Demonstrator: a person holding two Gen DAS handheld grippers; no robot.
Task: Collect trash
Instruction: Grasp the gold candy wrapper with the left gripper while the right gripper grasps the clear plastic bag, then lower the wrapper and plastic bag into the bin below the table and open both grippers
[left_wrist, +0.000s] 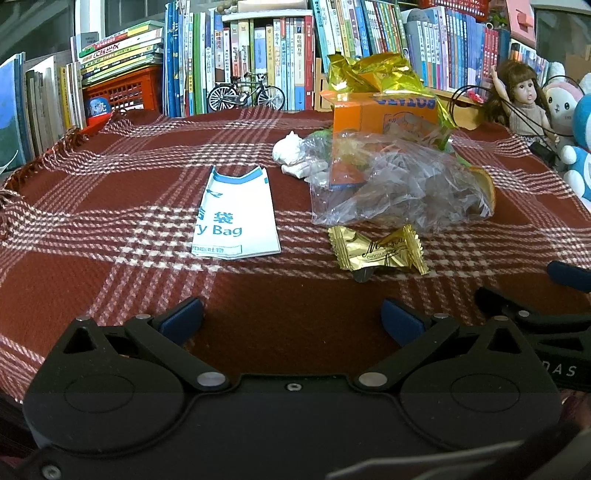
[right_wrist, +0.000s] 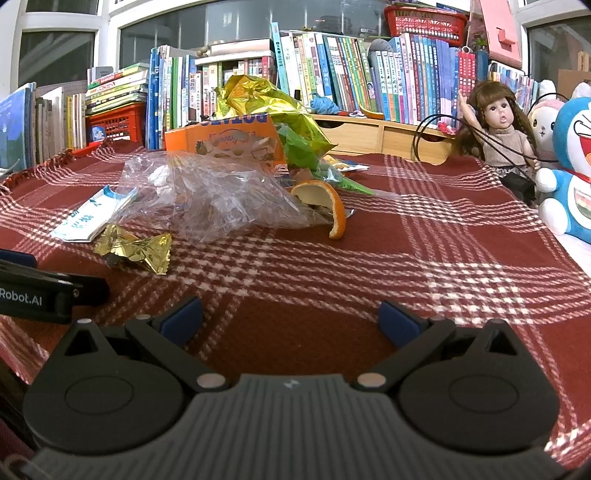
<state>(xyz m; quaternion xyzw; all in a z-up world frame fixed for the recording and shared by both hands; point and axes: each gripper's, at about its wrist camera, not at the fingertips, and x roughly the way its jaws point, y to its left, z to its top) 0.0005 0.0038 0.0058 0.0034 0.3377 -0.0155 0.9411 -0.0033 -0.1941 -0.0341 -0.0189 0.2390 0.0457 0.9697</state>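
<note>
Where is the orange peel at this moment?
In the right wrist view, the orange peel lies on the checked cloth, left of centre, touching the right edge of the clear plastic bag.

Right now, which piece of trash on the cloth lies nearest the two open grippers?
The small gold candy wrapper, twisted at both ends, lies alone in front of the clear plastic bag; the white paper bag and orange peel sit farther back.

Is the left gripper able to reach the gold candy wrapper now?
Probably yes. The left gripper is open, and only bare cloth lies between it and the wrapper, which sits slightly to its right, clear of the plastic bag.
</note>
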